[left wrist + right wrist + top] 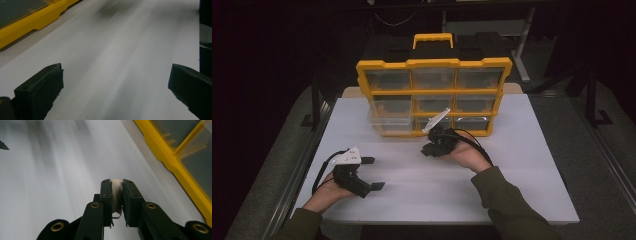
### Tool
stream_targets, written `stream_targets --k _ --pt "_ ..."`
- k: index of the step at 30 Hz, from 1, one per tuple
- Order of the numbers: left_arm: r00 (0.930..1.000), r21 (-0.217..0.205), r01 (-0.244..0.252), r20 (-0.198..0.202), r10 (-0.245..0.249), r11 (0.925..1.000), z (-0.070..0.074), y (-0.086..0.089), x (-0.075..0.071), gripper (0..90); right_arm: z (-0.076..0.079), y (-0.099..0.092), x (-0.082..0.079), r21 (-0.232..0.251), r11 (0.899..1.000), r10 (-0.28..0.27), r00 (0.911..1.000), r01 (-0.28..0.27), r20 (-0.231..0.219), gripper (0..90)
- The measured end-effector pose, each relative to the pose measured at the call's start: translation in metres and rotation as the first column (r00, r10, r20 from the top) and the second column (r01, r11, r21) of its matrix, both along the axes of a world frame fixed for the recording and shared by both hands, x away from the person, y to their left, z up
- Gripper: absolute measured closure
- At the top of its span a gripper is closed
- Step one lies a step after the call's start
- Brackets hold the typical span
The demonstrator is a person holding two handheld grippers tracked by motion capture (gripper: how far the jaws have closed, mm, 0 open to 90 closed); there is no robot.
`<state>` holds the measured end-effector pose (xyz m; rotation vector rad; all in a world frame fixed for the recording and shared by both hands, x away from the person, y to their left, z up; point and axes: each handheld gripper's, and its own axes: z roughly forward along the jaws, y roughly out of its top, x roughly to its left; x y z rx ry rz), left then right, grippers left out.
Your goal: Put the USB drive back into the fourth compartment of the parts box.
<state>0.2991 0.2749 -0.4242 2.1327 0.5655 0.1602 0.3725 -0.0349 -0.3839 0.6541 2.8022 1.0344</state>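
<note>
A yellow organiser case (434,92) with clear drawers and a black-and-yellow handle stands at the back of the white table (522,170). Its bottom-left drawer (387,121) sticks out a little. My right gripper (427,150) hovers just in front of the case, shut on a small pale flat piece (116,192) pinched between its pads; in the right gripper view the gripper (116,182) hangs over bare table with the case (172,162) at the right. My left gripper (374,173) rests low at the front left, open, with nothing between its jaws (115,77).
The yellow edge of the case (32,21) lies at the upper left of the left gripper view. Dark floor and metal frame legs (314,107) surround the table. Bare white surface stretches between the two hands and to the right.
</note>
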Motion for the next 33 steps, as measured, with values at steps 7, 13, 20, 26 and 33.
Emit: stream_targets --k 7,13,20,26,33 --pt "1.0000 0.002 0.000 0.003 0.000 1.0000 0.000 0.000 0.000 0.0 0.013 -0.004 0.002 0.007 1.000 -0.002 1.0000 0.001 0.009 77.9" --pt "1.0000 0.002 0.001 0.003 -0.001 1.0000 0.000 0.000 0.000 0.0 0.025 -0.007 0.004 0.014 1.000 0.003 0.9999 -0.003 0.016 77.9" --pt "1.0000 0.001 0.001 0.003 -0.001 1.0000 0.000 0.000 0.000 0.0 0.037 -0.009 0.007 0.026 1.000 0.000 0.9999 0.000 0.013 77.9" --pt "1.0000 0.002 0.002 0.004 -0.002 1.0000 0.000 -0.001 0.000 0.0 0.050 -0.011 0.010 0.045 0.999 0.001 0.9999 -0.002 0.015 77.9" --pt "1.0000 0.002 0.004 0.005 -0.004 1.0000 0.001 -0.001 0.000 0.0 0.067 -0.012 0.013 0.062 0.998 0.005 0.9996 -0.007 0.029 77.9"
